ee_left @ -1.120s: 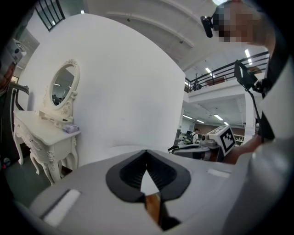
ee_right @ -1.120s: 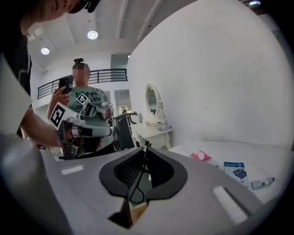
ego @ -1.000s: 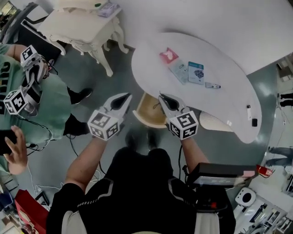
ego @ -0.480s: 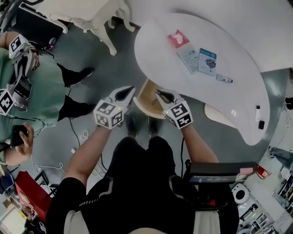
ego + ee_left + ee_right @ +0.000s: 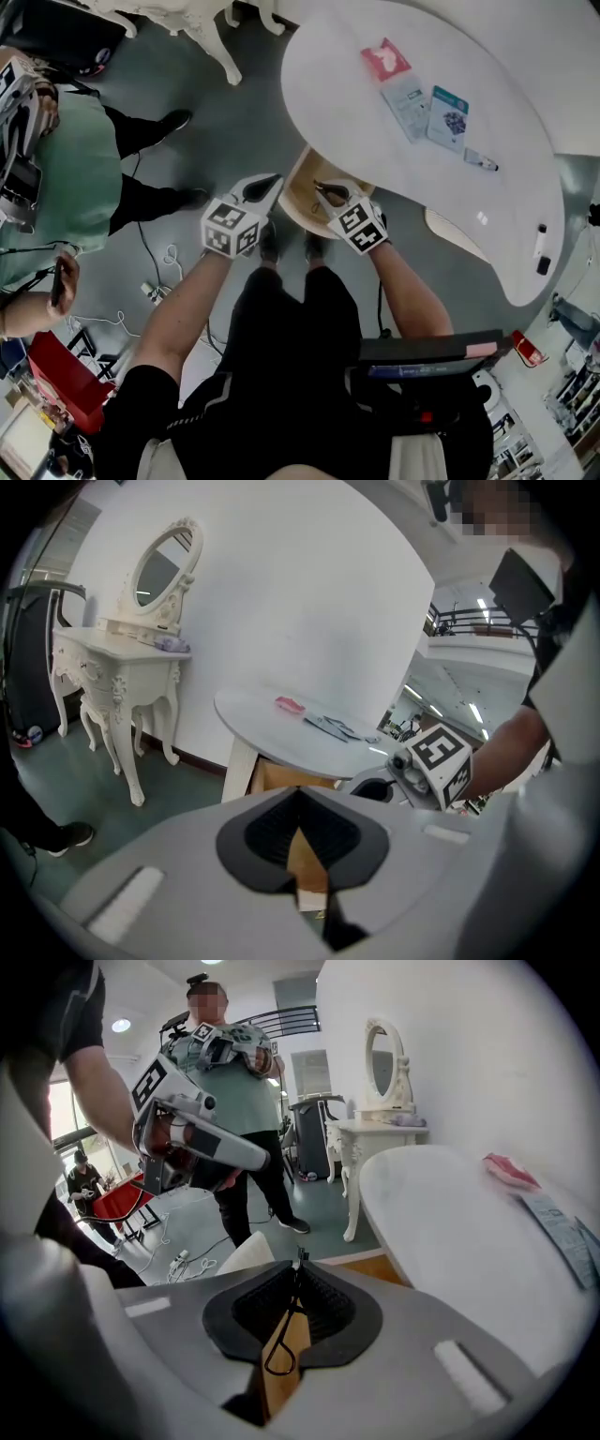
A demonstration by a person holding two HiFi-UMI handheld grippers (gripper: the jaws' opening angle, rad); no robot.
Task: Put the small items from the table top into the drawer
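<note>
While the right hand-held gripper (image 5: 298, 1274) pinches a thin black wire loop (image 5: 278, 1358) over the open drawer (image 5: 300, 202) and the left hand-held gripper (image 5: 298, 794) is closed and empty, a red packet (image 5: 385, 58) and flat packets (image 5: 408, 94) lie on the table (image 5: 347, 103). Most of the task looks undone.

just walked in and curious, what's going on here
A person stands at a white table with a gripper in each hand, both held at the open wooden drawer beneath it. The right gripper pinches a thin black wire loop in its fingers; the left gripper is shut and empty. Several packets lie on the table.
</note>
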